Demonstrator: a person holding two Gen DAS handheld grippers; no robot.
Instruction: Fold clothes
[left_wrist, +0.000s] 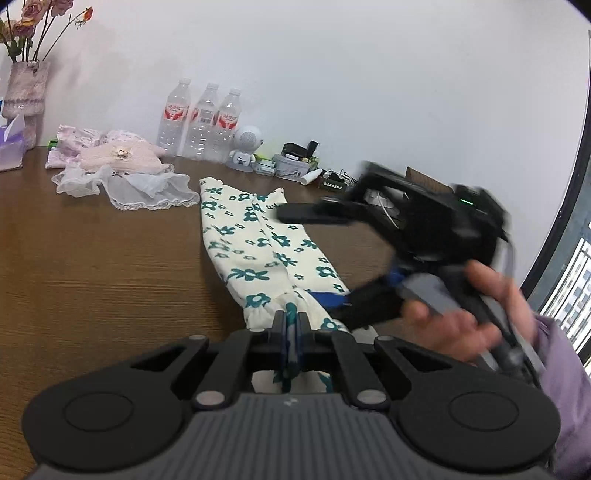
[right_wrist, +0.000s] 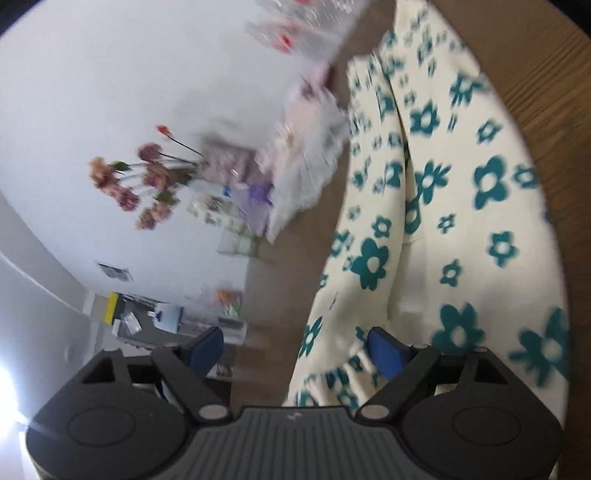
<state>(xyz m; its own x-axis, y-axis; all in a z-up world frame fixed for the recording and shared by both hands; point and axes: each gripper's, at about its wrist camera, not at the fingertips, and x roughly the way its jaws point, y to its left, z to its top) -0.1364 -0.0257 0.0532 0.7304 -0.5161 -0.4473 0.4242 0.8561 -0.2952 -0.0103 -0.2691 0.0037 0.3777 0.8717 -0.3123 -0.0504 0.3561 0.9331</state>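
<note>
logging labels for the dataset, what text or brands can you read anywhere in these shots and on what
None can be read.
Red and white labels on the three clear plastic water bottles: red script, too small to make out.
Small dark box with pale lettering near the wall: too small to read.
Small pale mark on the grey ribbed body of the left gripper: a logo, not letters.

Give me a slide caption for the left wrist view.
Left gripper shut on the floral garment on the wooden table, right gripper open.
</note>
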